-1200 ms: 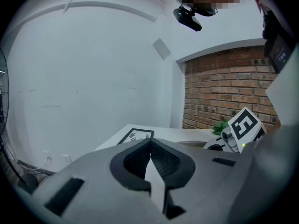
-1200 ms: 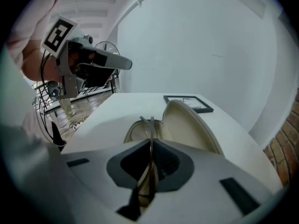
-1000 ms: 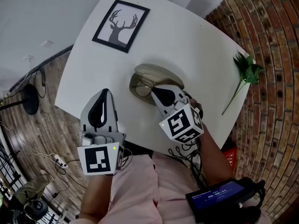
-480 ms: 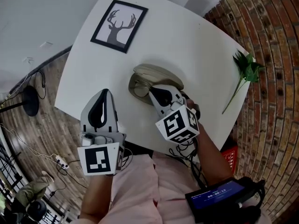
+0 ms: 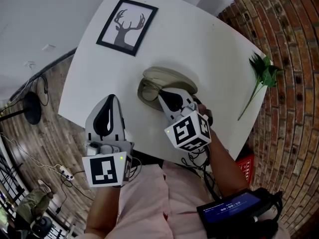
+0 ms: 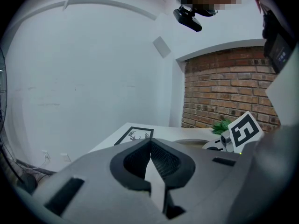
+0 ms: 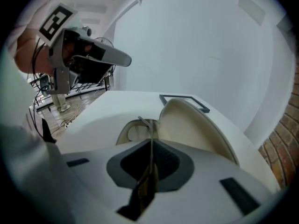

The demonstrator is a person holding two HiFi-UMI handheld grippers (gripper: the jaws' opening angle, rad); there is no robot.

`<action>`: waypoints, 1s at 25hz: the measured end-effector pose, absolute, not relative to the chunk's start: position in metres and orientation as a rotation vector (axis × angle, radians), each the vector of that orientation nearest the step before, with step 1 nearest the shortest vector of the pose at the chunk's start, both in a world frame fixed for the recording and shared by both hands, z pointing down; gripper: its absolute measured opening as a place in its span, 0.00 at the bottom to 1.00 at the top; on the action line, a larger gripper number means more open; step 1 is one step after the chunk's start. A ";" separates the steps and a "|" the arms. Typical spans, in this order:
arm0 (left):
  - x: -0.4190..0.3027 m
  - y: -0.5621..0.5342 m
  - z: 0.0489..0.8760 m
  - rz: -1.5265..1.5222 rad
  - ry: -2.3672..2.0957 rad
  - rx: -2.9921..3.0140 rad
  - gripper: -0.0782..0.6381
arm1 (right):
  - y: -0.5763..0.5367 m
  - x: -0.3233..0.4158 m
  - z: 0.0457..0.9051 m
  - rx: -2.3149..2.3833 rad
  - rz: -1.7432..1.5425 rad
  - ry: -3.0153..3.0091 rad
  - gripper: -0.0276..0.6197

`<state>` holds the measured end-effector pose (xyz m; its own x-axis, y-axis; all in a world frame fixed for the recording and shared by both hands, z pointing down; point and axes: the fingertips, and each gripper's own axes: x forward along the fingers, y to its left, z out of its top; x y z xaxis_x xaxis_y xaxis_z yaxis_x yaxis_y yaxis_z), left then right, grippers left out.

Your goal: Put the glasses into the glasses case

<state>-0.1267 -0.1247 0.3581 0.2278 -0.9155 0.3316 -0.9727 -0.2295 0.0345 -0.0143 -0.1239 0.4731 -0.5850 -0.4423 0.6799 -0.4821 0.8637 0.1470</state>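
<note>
Task looks approx. 3/4 done. The glasses case (image 5: 167, 78) lies open on the counter (image 5: 209, 49) w/ lid up. The glasses (image 5: 148, 91) sit at least partly in its tray, one lens showing inside. The right gripper (image 5: 162, 95) is just over the case, jaws nipped narrow on a thin side arm of the glasses. To do: settle them fully, let go, prob. shut the lid. The left gripper (image 5: 112, 99) hangs off the counter's near edge, jaws together, nothing btwn them. Count: 1 pair of glasses, 1 case, 2 grippers, 1 framed deer picture (image 5: 127, 26), 1 green sprig (image 5: 264, 76).
</note>
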 end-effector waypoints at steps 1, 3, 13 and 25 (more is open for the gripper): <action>-0.128 -0.125 0.358 0.352 -1.786 2.269 0.12 | -0.124 -0.015 0.474 0.662 0.061 -2.273 0.07; -0.129 -0.125 0.358 0.351 -1.789 2.270 0.12 | -0.123 -0.014 0.475 0.656 0.049 -2.266 0.07; -0.129 -0.128 0.358 0.353 -1.783 2.275 0.12 | -0.119 -0.017 0.486 0.597 -0.025 -2.192 0.08; -0.130 -0.129 0.356 0.355 -1.787 2.278 0.12 | -0.120 -0.015 0.481 0.607 -0.008 -2.191 0.15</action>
<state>-0.1297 -0.1295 0.3559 0.2299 -0.9176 0.3242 -0.9718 -0.2341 0.0266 -0.0154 -0.1201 0.4805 -0.5289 -0.4260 0.7340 -0.4206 0.8828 0.2094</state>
